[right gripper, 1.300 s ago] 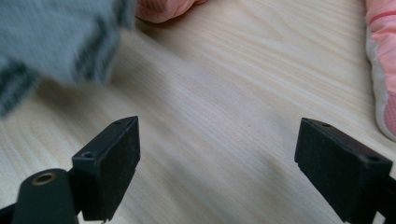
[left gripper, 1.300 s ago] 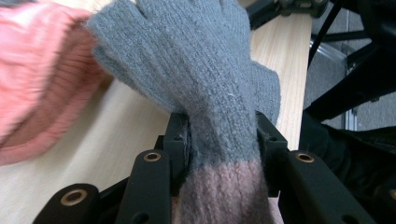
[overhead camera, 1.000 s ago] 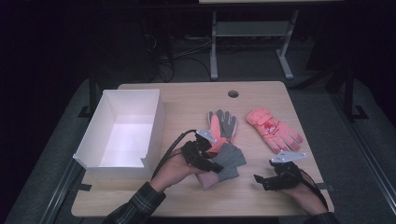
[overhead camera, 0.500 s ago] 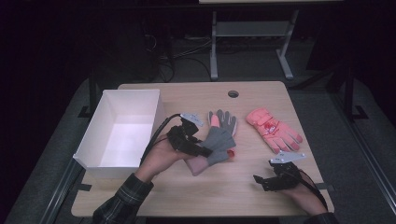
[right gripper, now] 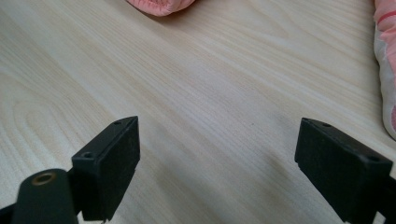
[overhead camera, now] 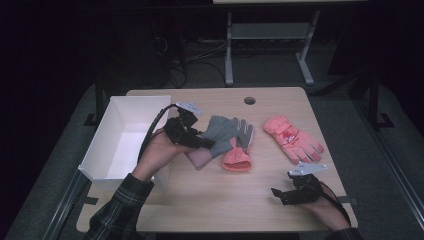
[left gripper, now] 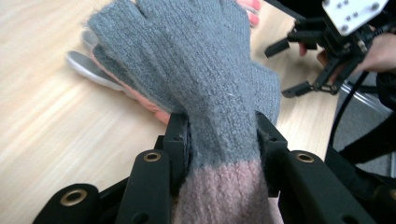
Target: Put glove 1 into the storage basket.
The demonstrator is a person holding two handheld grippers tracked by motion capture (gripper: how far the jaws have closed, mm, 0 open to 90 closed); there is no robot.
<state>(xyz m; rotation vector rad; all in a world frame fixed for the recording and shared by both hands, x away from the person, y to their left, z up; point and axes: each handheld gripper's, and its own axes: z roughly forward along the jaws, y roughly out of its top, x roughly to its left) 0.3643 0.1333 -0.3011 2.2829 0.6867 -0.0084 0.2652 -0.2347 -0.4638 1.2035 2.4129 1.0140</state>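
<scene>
My left gripper (overhead camera: 206,144) is shut on a grey knit glove (overhead camera: 220,131) with a pink cuff (overhead camera: 199,158), held just above the table beside the white box. In the left gripper view the jaws of my left gripper (left gripper: 222,136) press on the grey knit glove (left gripper: 196,60) where grey meets pink. Beneath it lies a second glove with a salmon cuff (overhead camera: 237,161) and pale grey fingers (overhead camera: 245,132). A pink padded glove (overhead camera: 293,139) lies to the right. My right gripper (overhead camera: 278,193) rests open near the table's front right, and between the jaws of my right gripper (right gripper: 217,154) there is bare wood.
An open white box (overhead camera: 118,115) stands at the table's left, close behind my left hand. A round cable hole (overhead camera: 249,100) sits near the far edge. The table (overhead camera: 220,200) is light wood, and a metal frame stands on the dark floor beyond.
My left gripper has risen and moved left toward the white box, carrying the grey glove off the salmon-cuffed one. The right gripper has stayed put.
</scene>
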